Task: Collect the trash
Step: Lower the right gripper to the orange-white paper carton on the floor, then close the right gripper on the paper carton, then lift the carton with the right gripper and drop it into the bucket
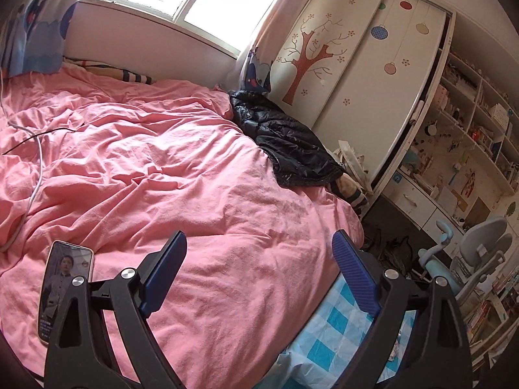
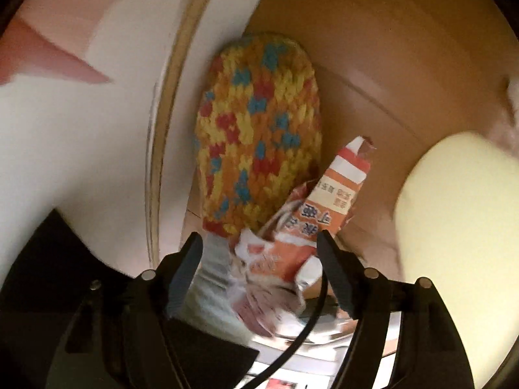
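My left tongs (image 1: pixel 259 272) hang over the bed with their two blue pads wide apart, and nothing is between them. Under them and ahead of them lies the pink bedcover (image 1: pixel 168 162), full of wrinkles. Just beside the left finger, on the cover, lies a phone (image 1: pixel 61 278) with its screen lit. Further ahead and to the right of these tongs a black jacket (image 1: pixel 285 136) lies at the edge of the bed, and behind it stands a white wardrobe (image 1: pixel 353 74) with a tree painted on the door. Below the right finger I see a blue and white checked sheet (image 1: pixel 340 334).

My right tongs (image 2: pixel 259 275) point steeply down toward the floor. Their fingers stand apart. Between them is a crumpled orange and white snack wrapper (image 2: pixel 288 246), the trash that I must collect. The picture is blurred, and I do not see the pads pressing on it; there is some space on both sides. Just ahead of these tongs, touching the wrapper, lies a knitted slipper (image 2: pixel 259 129) in yellow, orange, red and blue. To the right of the tongs is a pale yellow rounded thing (image 2: pixel 460 201); I cannot tell what it is. A black cable (image 2: pixel 311 327) runs under the right finger.
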